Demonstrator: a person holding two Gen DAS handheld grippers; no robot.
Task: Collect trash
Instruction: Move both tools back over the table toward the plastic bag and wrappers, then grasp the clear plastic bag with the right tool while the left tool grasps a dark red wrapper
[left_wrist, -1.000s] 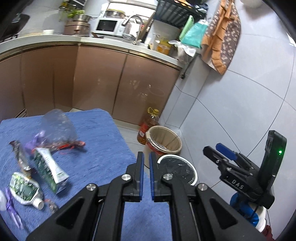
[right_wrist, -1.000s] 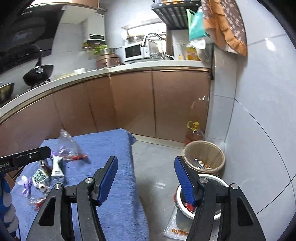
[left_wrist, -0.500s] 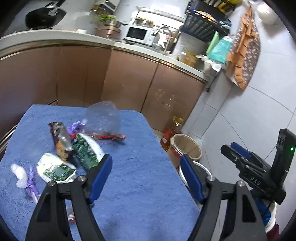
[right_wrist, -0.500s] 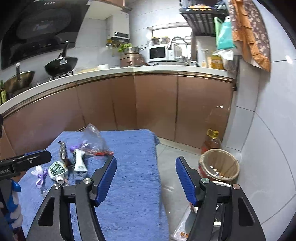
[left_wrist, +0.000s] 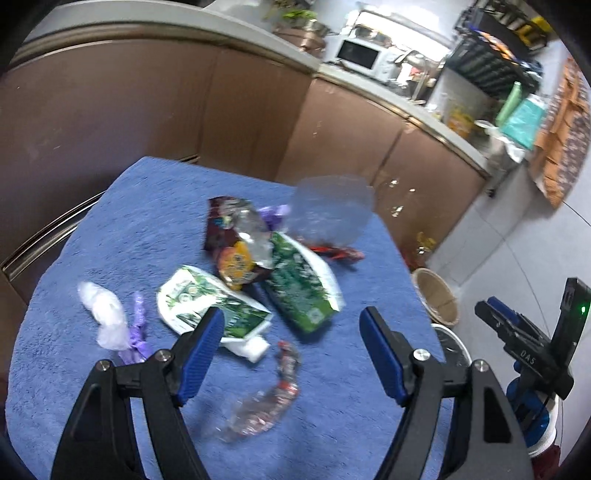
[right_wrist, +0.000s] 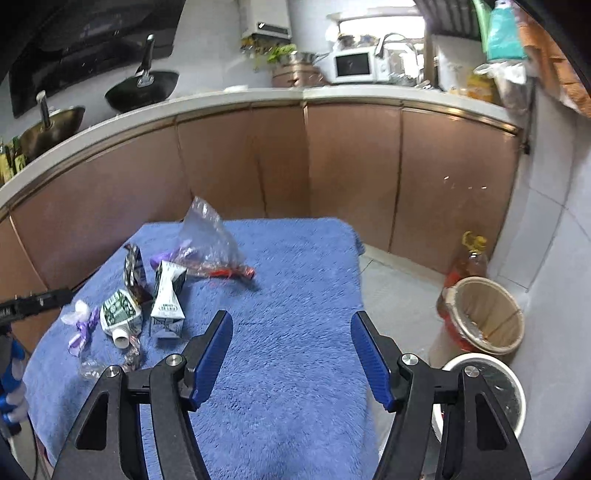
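Trash lies on a blue towel-covered table (left_wrist: 155, 236): two green-and-white cartons (left_wrist: 303, 284) (left_wrist: 207, 302), a dark snack wrapper (left_wrist: 232, 236), a clear plastic bag (left_wrist: 328, 214), a purple ribbon with white plastic (left_wrist: 110, 321) and a clear crumpled wrapper (left_wrist: 266, 398). My left gripper (left_wrist: 291, 347) is open and empty above the near part of the pile. My right gripper (right_wrist: 291, 362) is open and empty over the towel's right half; the cartons (right_wrist: 166, 295) lie to its left. A tan waste bin (right_wrist: 487, 314) stands on the floor at the right.
Brown cabinets under a curved counter stand behind the table. An oil bottle (right_wrist: 469, 258) stands by the bin, and a white round-lidded container (right_wrist: 491, 391) stands in front of it. The right gripper shows in the left wrist view (left_wrist: 524, 343). A tiled wall runs along the right.
My left gripper has opened and swung left over the trash pile, closer to it. My right gripper has stayed open and moved slightly forward over the towel.
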